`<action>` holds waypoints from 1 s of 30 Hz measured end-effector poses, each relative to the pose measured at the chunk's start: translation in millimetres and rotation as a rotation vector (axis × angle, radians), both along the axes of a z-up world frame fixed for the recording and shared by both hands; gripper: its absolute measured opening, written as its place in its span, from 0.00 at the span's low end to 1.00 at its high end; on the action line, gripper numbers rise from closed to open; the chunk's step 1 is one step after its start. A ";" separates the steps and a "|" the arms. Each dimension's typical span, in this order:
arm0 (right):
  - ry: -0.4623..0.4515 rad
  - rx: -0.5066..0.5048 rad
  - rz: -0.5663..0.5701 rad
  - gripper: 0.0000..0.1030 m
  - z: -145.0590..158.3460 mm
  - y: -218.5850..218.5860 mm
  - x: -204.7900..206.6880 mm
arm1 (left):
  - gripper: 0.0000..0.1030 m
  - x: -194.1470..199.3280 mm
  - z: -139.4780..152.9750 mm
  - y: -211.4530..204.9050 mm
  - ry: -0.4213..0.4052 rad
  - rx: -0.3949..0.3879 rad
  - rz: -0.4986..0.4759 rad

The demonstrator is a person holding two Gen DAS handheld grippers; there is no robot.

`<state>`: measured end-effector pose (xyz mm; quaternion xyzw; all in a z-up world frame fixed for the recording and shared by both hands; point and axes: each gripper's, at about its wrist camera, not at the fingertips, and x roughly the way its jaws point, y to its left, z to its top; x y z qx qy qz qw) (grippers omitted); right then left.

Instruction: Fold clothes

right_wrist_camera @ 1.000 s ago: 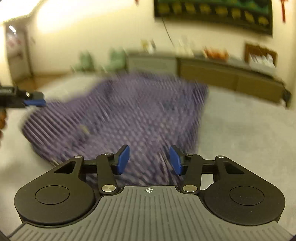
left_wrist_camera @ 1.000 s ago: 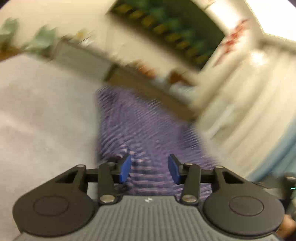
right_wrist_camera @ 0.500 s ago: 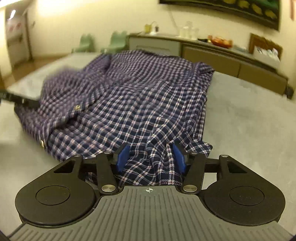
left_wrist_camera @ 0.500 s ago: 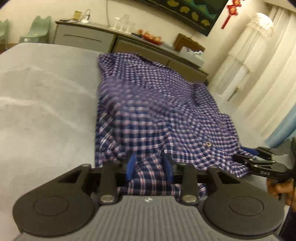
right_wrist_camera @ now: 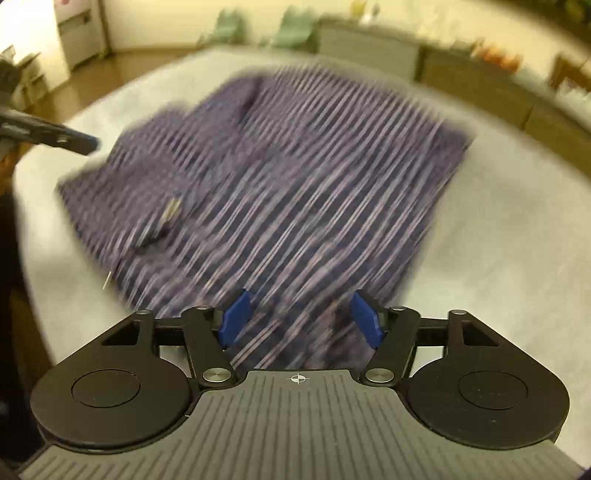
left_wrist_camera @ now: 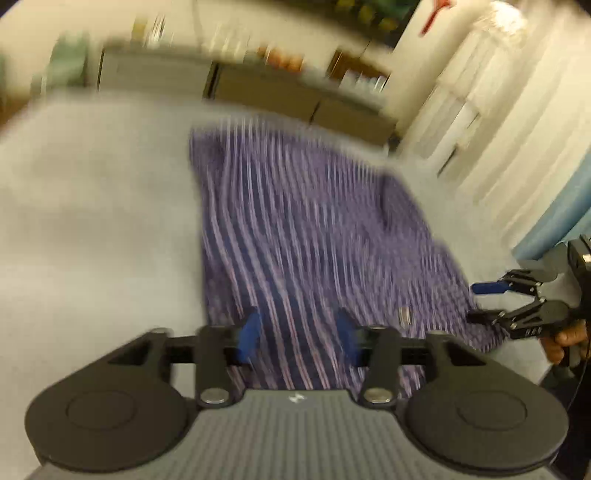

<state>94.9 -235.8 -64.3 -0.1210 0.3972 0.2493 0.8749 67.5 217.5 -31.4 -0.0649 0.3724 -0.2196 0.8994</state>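
Holding two grippers over one purple checked shirt (left_wrist_camera: 317,236), you have your left gripper (left_wrist_camera: 299,336) opening with its blue pads spread clear of the cloth, and your right gripper (right_wrist_camera: 301,319) opening likewise, nothing pinched. That single shirt lies spread and rumpled on the pale grey bed surface (left_wrist_camera: 92,229), blurred in both views. Beyond it stand two green chairs (right_wrist_camera: 258,27), a long low cabinet (right_wrist_camera: 461,70) and white curtains (left_wrist_camera: 491,122).
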 end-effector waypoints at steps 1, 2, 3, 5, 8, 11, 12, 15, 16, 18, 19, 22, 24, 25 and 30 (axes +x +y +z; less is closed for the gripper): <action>-0.041 0.021 -0.018 0.83 13.4 -5.8 13.7 | 0.79 17.5 11.8 4.9 -0.054 0.033 0.001; -0.075 0.049 -0.030 0.86 23.4 -12.3 31.9 | 0.84 41.4 19.7 8.0 -0.097 0.067 -0.005; -0.102 0.074 -0.040 0.88 32.0 -18.5 50.3 | 0.89 67.4 25.9 10.4 -0.135 0.101 -0.013; -0.115 0.095 -0.052 0.88 38.8 -27.2 89.3 | 0.89 130.0 25.9 6.3 -0.158 0.191 -0.010; -0.126 0.024 -0.073 0.88 32.7 -22.9 161.5 | 0.89 211.1 4.4 -9.1 -0.150 0.272 -0.056; -0.123 -0.050 -0.018 0.88 15.9 -5.6 226.9 | 0.89 268.2 -26.3 -25.5 -0.149 0.326 -0.085; -0.115 -0.067 0.004 0.88 8.0 2.5 247.5 | 0.89 274.5 -36.7 -27.4 -0.139 0.326 -0.099; -0.073 -0.095 0.065 0.87 -14.1 18.4 291.3 | 0.89 283.0 -61.3 -29.2 -0.121 0.324 -0.146; -0.061 -0.100 0.077 0.86 -20.8 23.3 303.4 | 0.89 283.9 -66.7 -31.9 -0.113 0.326 -0.167; -0.009 -0.094 0.102 0.76 -35.4 35.3 324.7 | 0.85 287.4 -77.3 -37.3 -0.096 0.331 -0.210; 0.029 -0.088 0.117 0.60 -42.5 38.8 332.6 | 0.69 289.8 -82.9 -40.2 -0.080 0.336 -0.235; 0.087 -0.049 0.155 0.18 -46.5 44.0 338.7 | 0.04 295.9 -87.0 -47.3 -0.058 0.305 -0.265; 0.047 -0.079 0.161 0.04 -37.7 47.6 328.5 | 0.05 295.9 -83.2 -51.6 -0.070 0.315 -0.242; 0.015 -0.101 0.158 0.04 -32.1 49.3 321.6 | 0.05 290.3 -78.6 -52.0 -0.092 0.315 -0.232; -0.191 -0.126 0.159 0.03 25.9 41.8 226.5 | 0.04 214.4 -31.0 -33.6 -0.262 0.243 -0.217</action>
